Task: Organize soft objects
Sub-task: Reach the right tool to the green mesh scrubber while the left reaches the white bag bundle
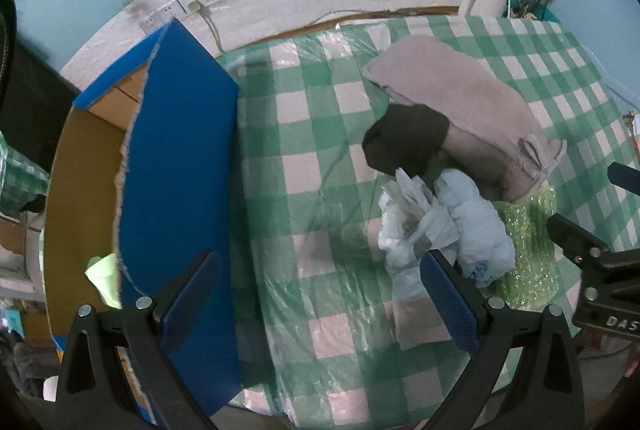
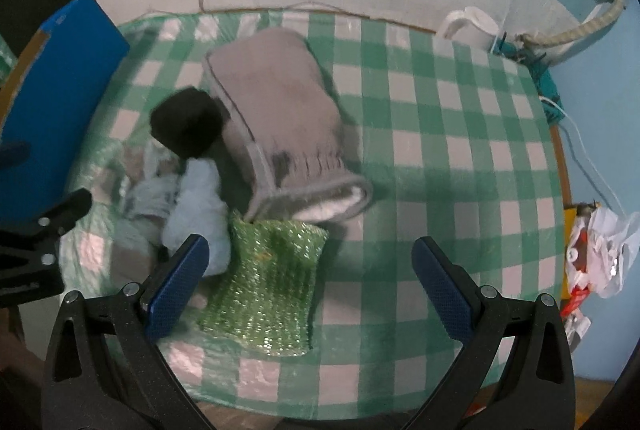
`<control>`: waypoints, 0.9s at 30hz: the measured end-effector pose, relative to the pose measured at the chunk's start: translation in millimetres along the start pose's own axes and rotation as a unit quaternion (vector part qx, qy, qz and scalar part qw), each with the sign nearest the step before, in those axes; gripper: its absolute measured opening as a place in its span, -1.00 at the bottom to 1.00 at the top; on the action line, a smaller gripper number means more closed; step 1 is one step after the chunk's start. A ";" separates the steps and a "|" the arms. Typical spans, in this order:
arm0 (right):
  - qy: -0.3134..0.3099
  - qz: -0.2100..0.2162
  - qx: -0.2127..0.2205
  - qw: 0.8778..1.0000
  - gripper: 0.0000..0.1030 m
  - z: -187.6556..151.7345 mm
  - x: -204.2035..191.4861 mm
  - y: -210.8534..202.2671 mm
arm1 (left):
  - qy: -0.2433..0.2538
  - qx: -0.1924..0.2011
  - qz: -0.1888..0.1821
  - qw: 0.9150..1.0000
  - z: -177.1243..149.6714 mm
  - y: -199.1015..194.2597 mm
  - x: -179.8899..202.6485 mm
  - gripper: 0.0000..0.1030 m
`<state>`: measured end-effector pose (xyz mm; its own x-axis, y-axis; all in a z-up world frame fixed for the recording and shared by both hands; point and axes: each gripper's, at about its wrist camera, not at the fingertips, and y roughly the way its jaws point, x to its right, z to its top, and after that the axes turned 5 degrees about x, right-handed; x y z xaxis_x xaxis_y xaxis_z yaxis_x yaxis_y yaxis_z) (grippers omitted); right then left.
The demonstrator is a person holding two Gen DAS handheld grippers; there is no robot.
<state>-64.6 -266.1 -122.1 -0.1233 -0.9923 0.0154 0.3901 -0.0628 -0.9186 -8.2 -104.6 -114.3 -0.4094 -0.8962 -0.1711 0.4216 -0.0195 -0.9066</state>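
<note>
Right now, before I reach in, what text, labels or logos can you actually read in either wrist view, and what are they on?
"DAS": raised letters on the right gripper body, cut off by the left wrist view's edge.
Blue print on the white plastic bag: too crumpled to read.
Small mark on the blue box flap: too blurred to read.
Nothing else legible.

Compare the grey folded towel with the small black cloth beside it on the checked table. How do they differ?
The grey folded towel is much larger than the black cloth. The towel is pale grey with a stitched border; the cloth is plain black. The towel lies in a neat fold, while the cloth is bunched into a lump. Both are soft fabric items resting on the checked tablecloth, touching each other, and neither is held by a hand-held gripper.
</note>
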 end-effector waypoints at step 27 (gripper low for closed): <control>-0.076 0.000 -0.047 0.996 -0.50 -33.9 -26.0 42.6 | 0.021 -0.047 -0.029 0.998 -10.0 34.4 23.5 0.97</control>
<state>-75.6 -239.3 -175.1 0.0202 -0.9975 0.0679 0.3027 -0.0586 -0.9513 -11.4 -121.9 -153.3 -0.4660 -0.8749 -0.1319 0.3201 -0.0277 -0.9470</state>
